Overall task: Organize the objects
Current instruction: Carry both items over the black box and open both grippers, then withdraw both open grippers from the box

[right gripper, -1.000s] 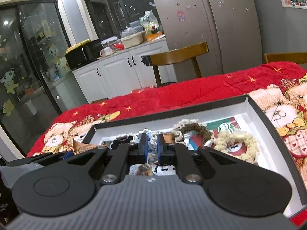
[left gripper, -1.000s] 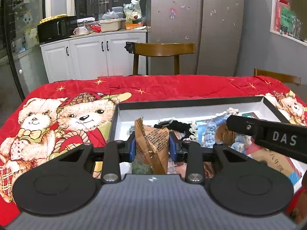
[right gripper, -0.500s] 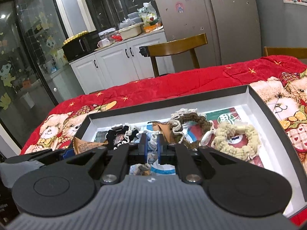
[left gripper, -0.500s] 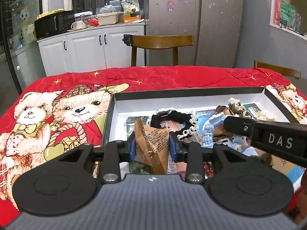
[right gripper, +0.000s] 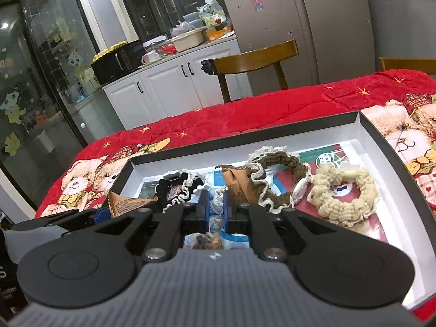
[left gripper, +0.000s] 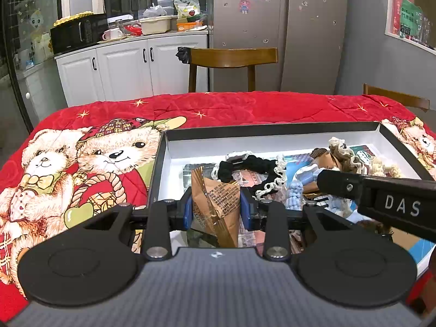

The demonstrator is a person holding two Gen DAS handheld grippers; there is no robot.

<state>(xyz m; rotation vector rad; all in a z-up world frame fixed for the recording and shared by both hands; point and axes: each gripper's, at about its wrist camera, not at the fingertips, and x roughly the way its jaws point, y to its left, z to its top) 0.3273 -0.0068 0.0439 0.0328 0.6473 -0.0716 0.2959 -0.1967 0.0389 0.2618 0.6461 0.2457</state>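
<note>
Over the shallow box on the red-blanketed counter, left gripper pinches a brown packet; right gripper is clamped on a blue scrunchie. Best lift each clear before sorting, avoiding tangles

Both wrist cams close, facing fwd-down; share box, chair.

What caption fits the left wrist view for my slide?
Left gripper clamps a brown snack packet above a black tray of crocheted scrunchies on a red teddy-bear tablecloth.
</note>
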